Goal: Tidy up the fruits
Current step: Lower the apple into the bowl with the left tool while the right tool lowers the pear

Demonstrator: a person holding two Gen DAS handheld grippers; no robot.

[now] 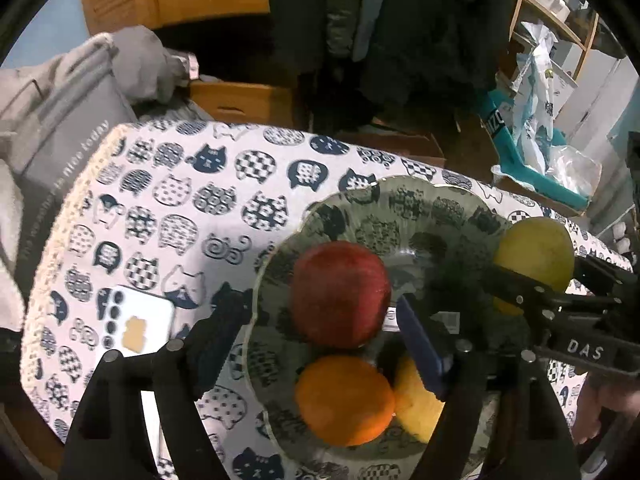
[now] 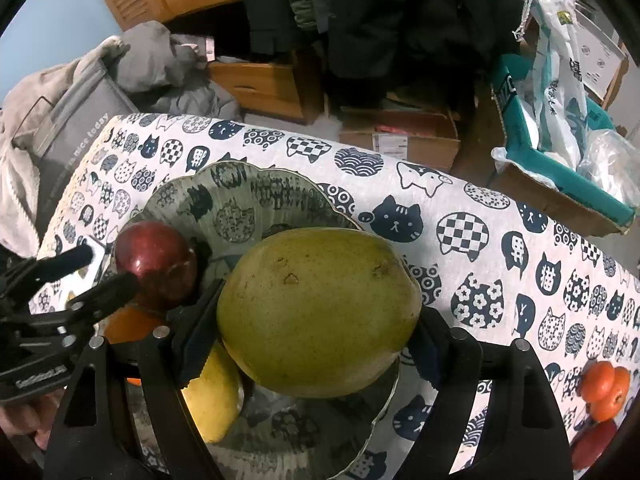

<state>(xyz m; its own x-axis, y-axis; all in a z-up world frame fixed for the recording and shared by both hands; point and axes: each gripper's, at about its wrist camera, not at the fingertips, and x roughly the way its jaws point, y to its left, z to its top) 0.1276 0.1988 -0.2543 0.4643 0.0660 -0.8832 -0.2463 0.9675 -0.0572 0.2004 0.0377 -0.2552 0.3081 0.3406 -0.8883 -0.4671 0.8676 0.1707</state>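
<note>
Right wrist view: the right gripper (image 2: pixel 308 344) is clamping its fingers (image 2: pixel 196 344) on a green pomelo (image 2: pixel 320 312) above the glass bowl (image 2: pixel 240 196). The left gripper (image 1: pixel 320 344) is hovering, fingers wide and empty, around the red apple (image 1: pixel 340 292), orange (image 1: pixel 344 400) beside it.

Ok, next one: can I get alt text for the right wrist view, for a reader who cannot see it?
The right gripper is clamped on a large yellow-green fruit above a scalloped glass bowl holding a red apple, an orange and a yellow fruit. The bowl sits on a cat-print tablecloth; the left gripper enters at left.
</note>
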